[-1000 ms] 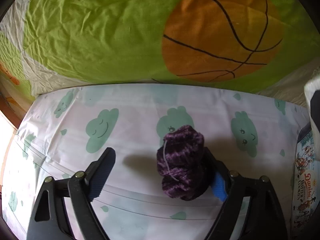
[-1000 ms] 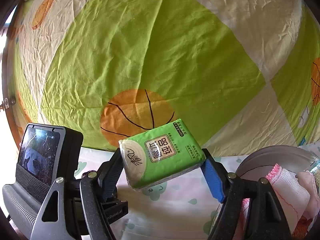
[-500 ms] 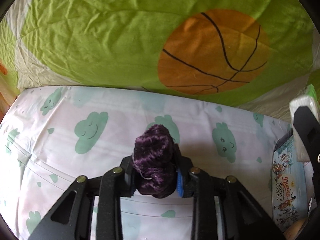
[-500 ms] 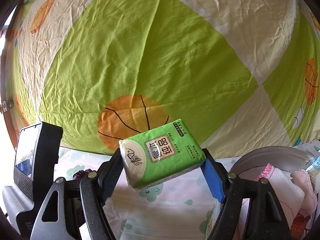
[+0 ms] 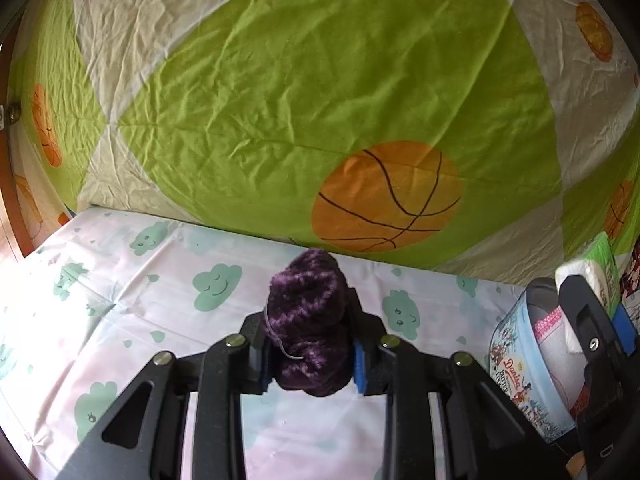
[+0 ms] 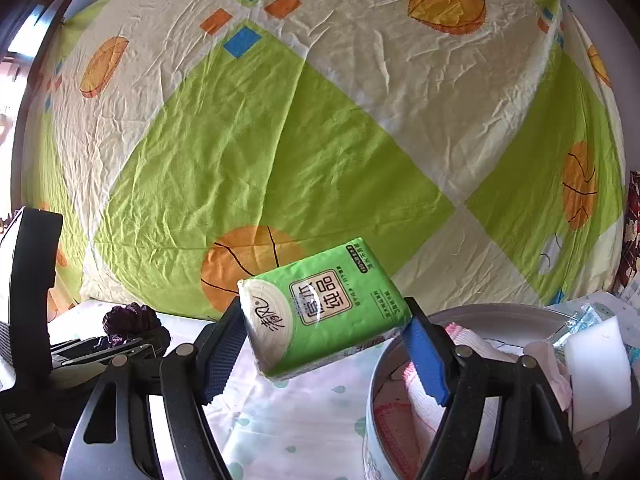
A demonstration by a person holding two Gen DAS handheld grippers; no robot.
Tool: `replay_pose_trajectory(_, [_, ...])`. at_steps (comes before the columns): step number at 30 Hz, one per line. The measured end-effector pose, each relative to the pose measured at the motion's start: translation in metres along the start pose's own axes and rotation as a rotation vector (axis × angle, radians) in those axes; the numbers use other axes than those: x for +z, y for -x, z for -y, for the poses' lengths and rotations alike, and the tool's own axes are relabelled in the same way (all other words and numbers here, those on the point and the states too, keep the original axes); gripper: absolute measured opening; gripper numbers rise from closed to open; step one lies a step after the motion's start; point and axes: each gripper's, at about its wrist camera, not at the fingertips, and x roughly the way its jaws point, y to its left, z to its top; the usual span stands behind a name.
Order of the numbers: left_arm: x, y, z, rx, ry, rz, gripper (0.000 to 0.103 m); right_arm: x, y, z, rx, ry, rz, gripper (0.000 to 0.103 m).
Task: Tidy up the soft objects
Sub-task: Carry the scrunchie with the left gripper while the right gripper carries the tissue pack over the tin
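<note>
Cloud-print sheet [image 5: 120, 280] is bearing one cookie tin [image 5: 520, 376]; beside it, left gripper [image 5: 310, 344] is clamping one purple yarn ball [image 5: 308, 320], right gripper [image 6: 324, 344] clamping one tissue pack [image 6: 320, 308].

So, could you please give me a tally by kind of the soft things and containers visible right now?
Purple yarn ball, in the left gripper: 1
Green tissue pack, in the right gripper: 1
Round tin: 1
Pink-edged white cloth in the tin: 1
White sponge block: 1
Total: 5
</note>
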Motion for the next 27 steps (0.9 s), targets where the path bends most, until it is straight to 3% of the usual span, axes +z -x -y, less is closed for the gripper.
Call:
replay_pose_trajectory(13, [-0.034,0.044,0.030,0.075,-0.060,0.095,0.027,-0.012,0.058,0.020,-0.015,0.059,0.029,0.077])
replay_pose_trajectory(27, [-0.056,0.081,0.056,0.058,-0.046,0.132,0.027,-0.017,0.112,0.049,-0.026,0.096,0.078,0.077])
